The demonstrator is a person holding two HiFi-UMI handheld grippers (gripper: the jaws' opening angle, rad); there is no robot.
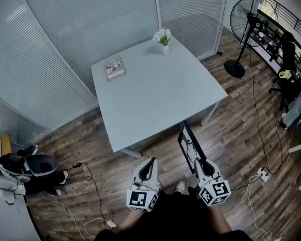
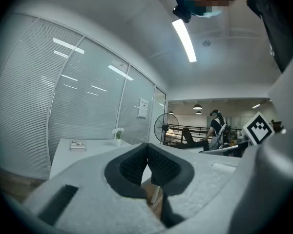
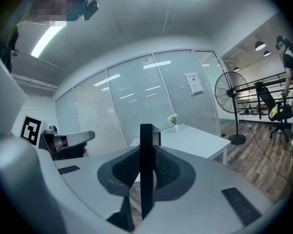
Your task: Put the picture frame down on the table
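My right gripper (image 1: pixel 196 160) is shut on a black picture frame (image 1: pixel 187 143), held on edge below the near edge of the pale table (image 1: pixel 155 97), over the wooden floor. In the right gripper view the picture frame (image 3: pixel 146 167) stands as a thin dark upright strip clamped between the pads, with the table (image 3: pixel 198 143) ahead. My left gripper (image 1: pixel 151 167) hangs beside it, shut and holding nothing; in the left gripper view its pads (image 2: pixel 147 167) meet, and the table (image 2: pixel 88 152) lies ahead to the left.
A small vase of white flowers (image 1: pixel 163 39) stands at the table's far corner. A small book-like object (image 1: pixel 114 68) lies near its left edge. A standing fan (image 1: pixel 243 24) is at the right. Cables (image 1: pixel 256 109) cross the floor. Glass partitions with blinds close the back.
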